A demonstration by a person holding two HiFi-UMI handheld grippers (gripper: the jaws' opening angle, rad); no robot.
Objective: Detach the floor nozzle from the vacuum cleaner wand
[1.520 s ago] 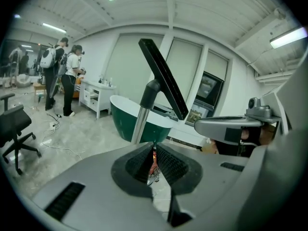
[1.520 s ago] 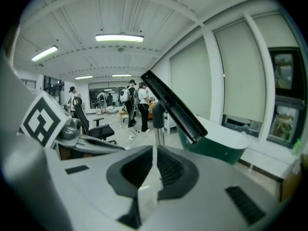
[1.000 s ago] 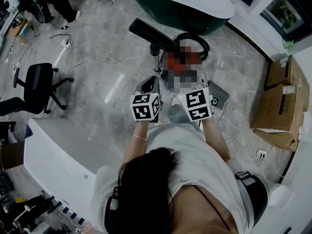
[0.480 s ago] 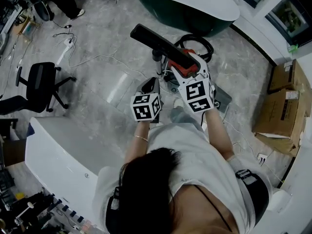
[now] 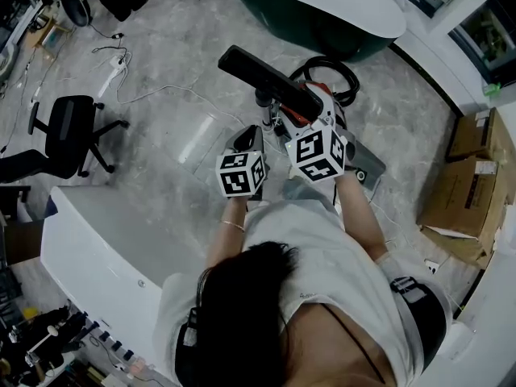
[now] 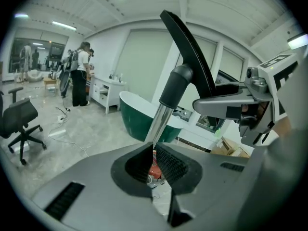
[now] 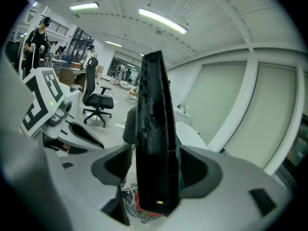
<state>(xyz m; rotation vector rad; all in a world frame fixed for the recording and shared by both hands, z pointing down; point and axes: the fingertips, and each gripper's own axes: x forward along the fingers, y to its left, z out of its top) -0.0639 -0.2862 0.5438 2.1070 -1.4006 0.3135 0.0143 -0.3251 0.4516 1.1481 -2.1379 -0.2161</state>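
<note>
- A black office chair (image 5: 66,133) with a five-star base stands at the far left on the glossy grey marbled floor (image 5: 169,63), near thin white cables.
- The left gripper (image 6: 153,146), smooth grey plastic with a checker-marked cube, has its ribbed black pads drawn tight on the vacuum cleaner wand (image 6: 161,121), a slim chrome tube that rises from the jaw tips.
- The floor nozzle (image 6: 190,47) is a long, flat black plastic bar held up in the air. Its rounded neck sleeves over the top of the tube.
- In the head view, the nozzle lies slantwise just ahead of both marker cubes.
- The right gripper (image 7: 156,165) is opening – its jaws stand wide, with the nozzle's ridged, hollow underside upright between them and a sliver of space on the left side.
- A black corrugated hose (image 5: 351,83) loops just behind the right gripper.
- Beyond is an oval bathtub (image 5: 310,31) – dark green shell, white rim.
- Brown cardboard boxes (image 5: 472,176) sit at the far right.
</note>
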